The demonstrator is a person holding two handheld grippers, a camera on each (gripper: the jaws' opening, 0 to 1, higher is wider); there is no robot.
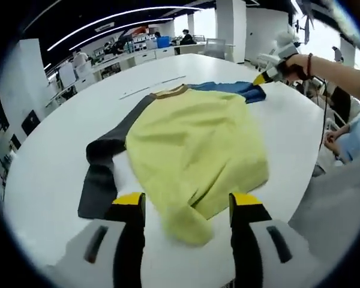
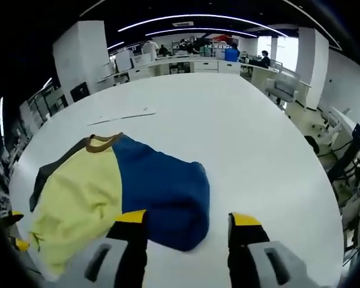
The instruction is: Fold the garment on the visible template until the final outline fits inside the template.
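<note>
Nearest the lens in the left gripper view, the left claw (image 1: 187,210) stood released, its two yellow-tipped jaws spread apart over the near edge of the garment (image 1: 192,150), grasping nothing. One jaw hung above the dark grey sleeve (image 1: 99,180), the other above the yellow hem, and whether either tip touched the cloth could not be told. The garment lay spread on the white tabletop (image 1: 48,174), a sweater with a yellow body, a brown collar (image 1: 171,91) at the far end, a dark grey sleeve trailing to one side and a blue sleeve (image 1: 231,89) running off toward the far edge. At that blue sleeve the right claw (image 1: 261,78) came in from the right, held in a person's hand (image 1: 294,65), its yellow tips down at the cuff; whether it gripped the cloth could not be told there.

In the right gripper view, the right claw (image 2: 187,223) showed its jaws parted, one on either side of the blue sleeve's near end, with the blue cloth (image 2: 162,192) bunched between and beyond them. The yellow body (image 2: 78,204) lay beside it, the collar (image 2: 102,141) beyond. Thin pale strips (image 2: 123,117) lay on the tabletop (image 2: 252,150) further off. Desks and seated people stood in the background.
</note>
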